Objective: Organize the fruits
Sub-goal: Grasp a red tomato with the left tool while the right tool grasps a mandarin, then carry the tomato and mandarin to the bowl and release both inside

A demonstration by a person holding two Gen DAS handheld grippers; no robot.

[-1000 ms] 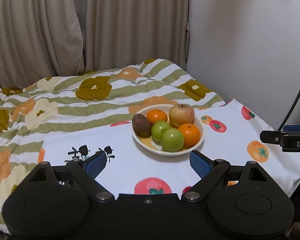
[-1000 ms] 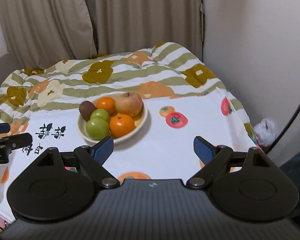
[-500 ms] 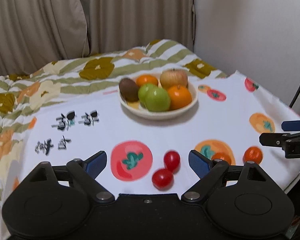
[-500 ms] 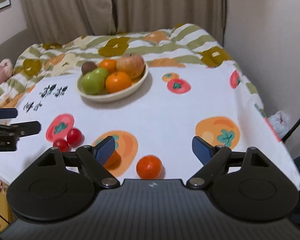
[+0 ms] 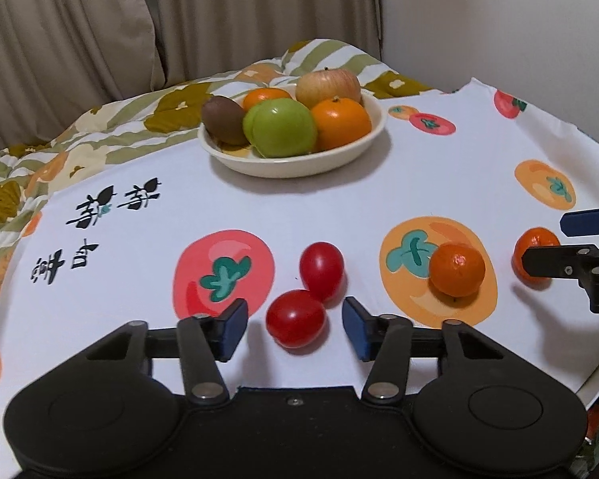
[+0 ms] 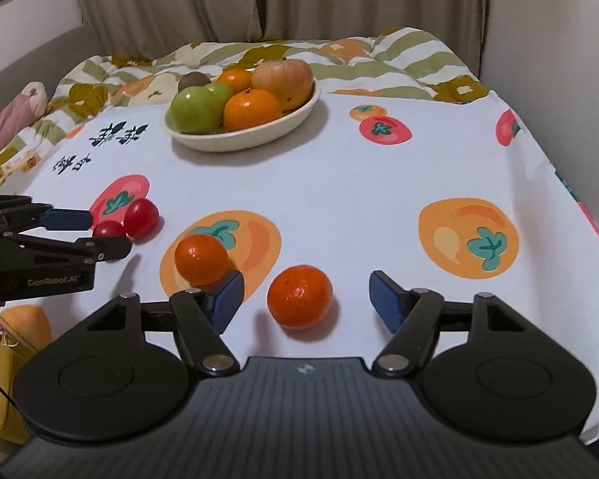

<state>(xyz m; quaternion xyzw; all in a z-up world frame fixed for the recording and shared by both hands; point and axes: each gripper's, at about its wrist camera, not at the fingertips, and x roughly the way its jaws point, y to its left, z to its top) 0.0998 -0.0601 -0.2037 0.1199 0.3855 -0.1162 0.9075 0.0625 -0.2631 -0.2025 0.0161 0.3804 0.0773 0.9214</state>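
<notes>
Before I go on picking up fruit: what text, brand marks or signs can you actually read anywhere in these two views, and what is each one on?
"GenRobot.AI": pale lettering on the body of the left hand-held gripper, seen in the right wrist view; the last letters are faint.
Black brush-style characters printed on the tablecloth, two rows: too stylised to read.
A small logo mark on the right hand-held gripper housing: a symbol, no letters.
Framed picture at the upper left: no legible text.

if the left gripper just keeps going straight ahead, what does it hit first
Probably the nearer tomato, which sits between the open left gripper fingers. A second tomato lies just behind it.
</notes>
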